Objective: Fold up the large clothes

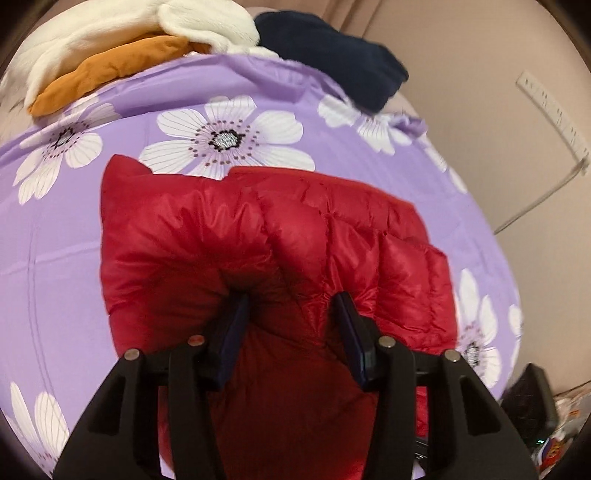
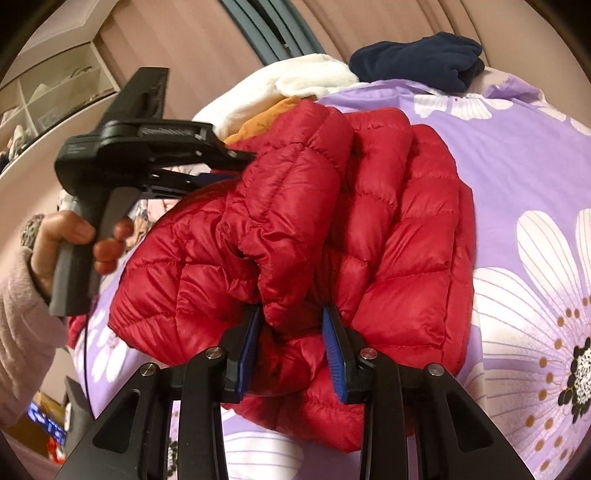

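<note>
Left wrist view: a purple bedsheet (image 1: 258,85) printed with white flowers covers the bed. At 11 o'clock lie a white fleece (image 1: 140,26) and an orange garment (image 1: 107,70) under it; at 1 o'clock, a navy garment (image 1: 332,55). A pinkish wall (image 1: 480,110) with a white power strip (image 1: 554,114) stands at 2 o'clock. The red quilted down jacket (image 1: 258,236), folded, lies in the middle of the sheet. My left claw (image 1: 291,314) points steeply down into it, jaws at a middling gap, pads sunk in puffy fabric bulging between them.

Right wrist view: the same sheet fills 3 o'clock; shelving (image 2: 62,85) stands at 10 o'clock. The jacket lies bunched at centre. My right claw (image 2: 291,317) is narrow, pinching a thick fold. At 9 o'clock my left hand (image 2: 70,240), in a pink sleeve (image 2: 22,325), grips the other tool's handle, its fingers buried in the jacket.
</note>
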A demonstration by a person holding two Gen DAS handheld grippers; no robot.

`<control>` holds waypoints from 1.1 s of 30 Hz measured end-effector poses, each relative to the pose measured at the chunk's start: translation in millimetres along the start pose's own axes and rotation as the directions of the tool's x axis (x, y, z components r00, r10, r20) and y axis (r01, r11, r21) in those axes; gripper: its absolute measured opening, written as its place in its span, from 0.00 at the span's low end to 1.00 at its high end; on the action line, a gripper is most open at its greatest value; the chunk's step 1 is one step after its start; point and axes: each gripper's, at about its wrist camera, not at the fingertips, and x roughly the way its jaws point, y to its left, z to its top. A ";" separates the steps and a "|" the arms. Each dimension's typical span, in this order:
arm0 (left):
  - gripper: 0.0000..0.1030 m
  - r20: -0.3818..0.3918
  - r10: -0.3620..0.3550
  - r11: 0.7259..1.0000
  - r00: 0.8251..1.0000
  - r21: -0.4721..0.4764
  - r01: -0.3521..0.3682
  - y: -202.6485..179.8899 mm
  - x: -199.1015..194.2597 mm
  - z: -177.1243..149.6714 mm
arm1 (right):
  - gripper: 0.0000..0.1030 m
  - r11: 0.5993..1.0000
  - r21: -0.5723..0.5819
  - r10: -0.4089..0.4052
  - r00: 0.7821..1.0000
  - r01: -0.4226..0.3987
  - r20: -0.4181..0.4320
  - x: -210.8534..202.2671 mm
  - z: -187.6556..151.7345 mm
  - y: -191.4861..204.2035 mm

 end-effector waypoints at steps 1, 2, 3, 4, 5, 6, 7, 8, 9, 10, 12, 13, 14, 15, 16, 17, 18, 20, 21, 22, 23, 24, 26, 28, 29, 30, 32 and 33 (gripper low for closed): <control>0.46 -0.003 0.006 1.000 1.000 0.006 -0.006 -0.6 3.1 -0.2 | 0.31 1.000 0.002 -0.003 1.000 0.003 0.000 -0.8 0.5 0.5; 0.46 -0.005 0.008 1.000 1.000 0.008 -0.008 -0.4 4.4 -0.2 | 0.31 1.000 0.007 -0.009 1.000 0.009 0.000 -2.6 1.3 0.9; 0.46 -0.005 0.009 1.000 1.000 0.007 -0.009 -0.7 4.5 -0.9 | 0.31 1.000 0.013 -0.014 1.000 0.014 -0.003 -5.7 2.7 1.6; 0.46 -0.005 0.008 1.000 1.000 0.006 -0.008 -1.2 3.5 -0.6 | 0.31 1.000 0.019 -0.017 1.000 0.017 -0.005 -9.7 4.3 2.4; 0.46 -0.004 0.006 1.000 1.000 0.005 -0.006 -1.6 2.2 -0.3 | 0.32 0.999 0.031 -0.014 1.000 0.014 -0.003 -15.8 7.0 2.8; 0.46 -0.004 0.001 1.000 1.000 0.003 -0.001 -1.1 0.8 -0.5 | 0.32 0.999 0.043 -0.007 1.000 0.007 0.012 -23.2 10.3 2.8; 0.46 -0.003 -0.004 1.000 1.000 0.001 0.004 -1.3 -0.4 -0.8 | 0.33 0.999 0.052 -0.004 0.999 0.002 0.039 -32.4 14.0 2.7; 0.46 -0.001 -0.007 1.000 1.000 -0.001 0.007 -1.6 -1.2 -0.8 | 0.33 0.998 0.055 -0.009 0.998 0.006 0.066 -40.3 17.8 2.6; 0.46 0.000 -0.009 1.000 1.000 -0.002 0.009 -1.8 -1.2 -0.7 | 0.33 0.998 0.058 -0.020 0.995 0.015 0.099 -48.7 22.7 3.0; 0.46 0.002 -0.009 1.000 1.000 0.000 0.009 -2.0 -1.2 -1.1 | 0.33 0.998 0.058 -0.029 0.991 0.021 0.130 -55.2 28.5 3.7; 0.46 0.005 -0.003 1.000 1.000 0.006 0.003 -3.8 -0.9 -0.9 | 0.33 0.999 0.042 -0.041 0.986 0.035 0.164 -59.5 40.7 6.2; 0.46 0.005 -0.001 1.000 1.000 0.009 0.001 -4.4 -0.9 -0.8 | 0.33 0.998 0.025 -0.058 0.984 0.055 0.169 -57.8 48.7 8.7; 0.46 0.006 -0.001 1.000 1.000 0.010 0.001 -4.6 -1.0 -0.7 | 0.33 0.998 0.004 -0.070 0.983 0.070 0.171 -54.4 55.1 11.5; 0.46 0.006 -0.002 1.000 1.000 0.010 0.002 -4.2 -0.9 -0.5 | 0.33 0.996 -0.025 -0.084 0.981 0.090 0.177 -48.5 63.7 15.1; 0.46 0.007 -0.004 1.000 1.000 0.008 0.004 -3.7 -0.9 -0.5 | 0.33 0.994 -0.039 -0.093 0.980 0.101 0.175 -42.9 69.4 15.8; 0.46 0.007 -0.004 1.000 1.000 0.008 0.004 -4.0 -0.9 -0.6 | 0.33 0.993 -0.047 -0.104 0.981 0.113 0.163 -34.3 75.9 15.7; 0.46 0.008 -0.006 1.000 1.000 0.007 0.006 -4.4 -1.1 -0.6 | 0.33 0.992 -0.048 -0.112 0.982 0.120 0.155 -28.5 78.9 13.1; 0.46 0.008 -0.003 1.000 1.000 0.008 0.003 -3.8 -1.1 -0.6 | 0.33 0.990 -0.042 -0.132 0.984 0.138 0.115 -9.5 84.0 8.5; 0.46 0.009 -0.002 1.000 1.000 0.009 0.001 -3.9 -1.2 -0.8 | 0.33 0.986 -0.040 -0.158 0.983 0.162 0.091 0.0 84.8 5.3; 0.46 0.010 0.000 1.000 1.000 0.009 0.000 -3.8 -0.7 -0.6 | 0.33 0.982 -0.042 -0.184 0.981 0.186 0.053 10.0 84.3 2.0; 0.46 0.009 0.001 1.000 1.000 0.009 -0.001 -3.6 0.1 -0.5 | 0.33 0.981 -0.039 -0.189 0.982 0.190 0.029 16.6 82.8 -2.4; 0.46 0.008 0.001 1.000 1.000 0.008 -0.002 -3.6 1.3 -0.2 | 0.33 0.982 -0.029 -0.188 0.982 0.189 0.016 20.8 80.1 -6.0; 0.46 0.006 0.001 1.000 1.000 0.012 -0.001 -4.1 3.7 -0.5 | 0.32 0.983 -0.012 -0.185 0.983 0.185 0.000 25.1 77.1 -12.5; 0.47 0.010 0.013 1.000 1.000 0.026 -0.013 -7.6 5.1 -1.2 | 0.32 0.983 0.000 -0.183 0.983 0.183 -0.006 26.7 73.5 -17.0; 0.47 0.012 0.016 0.999 1.000 0.029 -0.017 -7.5 5.2 -1.6 | 0.32 0.983 0.008 -0.182 0.983 0.182 -0.008 27.1 72.3 -18.4; 0.47 0.018 0.018 0.999 1.000 0.029 -0.019 -8.0 3.6 -2.5 | 0.32 0.983 0.011 -0.182 0.983 0.182 -0.009 26.7 71.5 -18.8; 0.47 0.034 0.006 1.000 0.999 0.016 -0.007 -8.1 -6.0 -6.4 | 0.32 0.982 0.014 -0.187 0.982 0.187 -0.009 25.5 71.4 -16.8; 0.47 0.040 -0.004 1.000 0.999 0.012 0.003 -7.4 -10.2 -8.6 | 0.32 0.982 0.018 -0.187 0.982 0.187 -0.009 23.7 70.9 -16.6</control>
